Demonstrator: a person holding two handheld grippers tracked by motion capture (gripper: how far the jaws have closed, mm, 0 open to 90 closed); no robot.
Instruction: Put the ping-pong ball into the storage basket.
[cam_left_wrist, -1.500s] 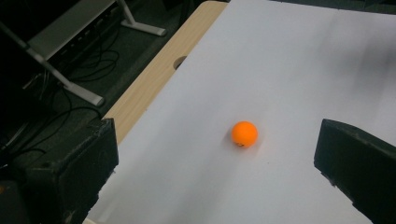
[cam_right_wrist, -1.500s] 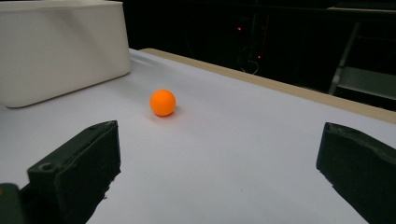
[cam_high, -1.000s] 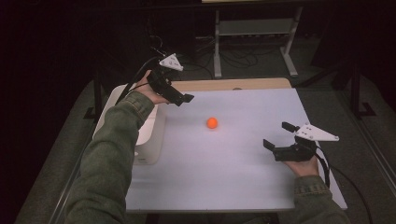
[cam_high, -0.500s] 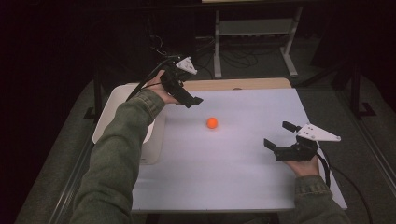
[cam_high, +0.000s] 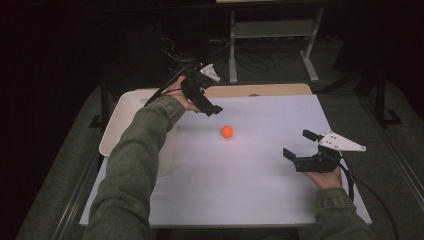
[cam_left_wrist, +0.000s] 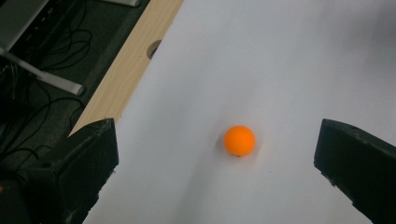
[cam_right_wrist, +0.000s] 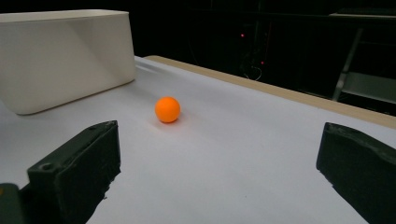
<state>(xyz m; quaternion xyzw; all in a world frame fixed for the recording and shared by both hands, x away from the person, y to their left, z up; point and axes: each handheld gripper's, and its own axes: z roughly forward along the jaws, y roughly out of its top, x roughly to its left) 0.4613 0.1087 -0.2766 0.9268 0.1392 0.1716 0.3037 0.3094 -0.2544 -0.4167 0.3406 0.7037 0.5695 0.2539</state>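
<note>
Lying on white table (cam_high: 260, 190) — orange ball (cam_high: 227, 131), left gripper (cam_high: 212, 108) above-left of ball, right gripper (cam_high: 299, 146) right of ball — both wide open, empty.

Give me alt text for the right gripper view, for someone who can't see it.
An orange ball sits alone on a white table, seen between the two wide-open black jaws of the right hand-held gripper. A white bin stands behind and left of the ball, apart from it, with a dark room beyond.

dim room, black surroundings; the white table (cam_high: 260, 170) is lit softly from above, perhaps; close jaws look blurred.
</note>
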